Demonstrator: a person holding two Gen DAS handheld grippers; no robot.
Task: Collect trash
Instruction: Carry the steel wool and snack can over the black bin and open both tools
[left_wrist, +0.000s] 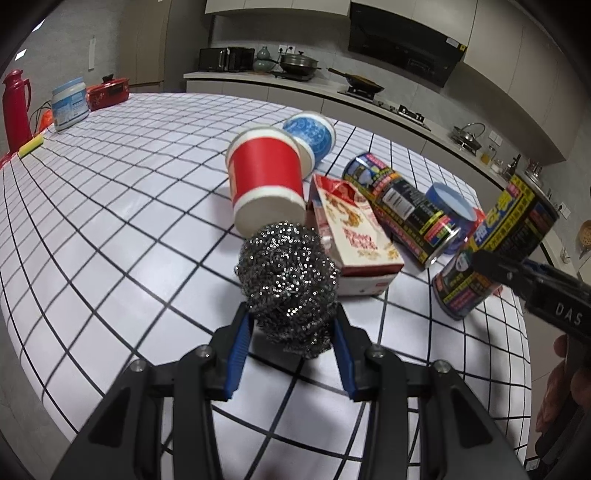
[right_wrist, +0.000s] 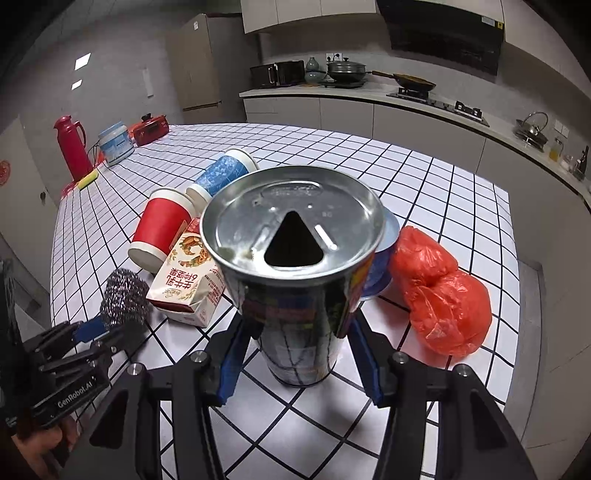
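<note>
My left gripper pinches a steel scourer above the checked table; my right gripper clamps a can lifted beside the carton and red bag.

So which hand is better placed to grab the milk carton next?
Neither is free: the left gripper holds the steel scourer, the right gripper the can. Once emptied, left; its scourer is beside the milk carton.
</note>
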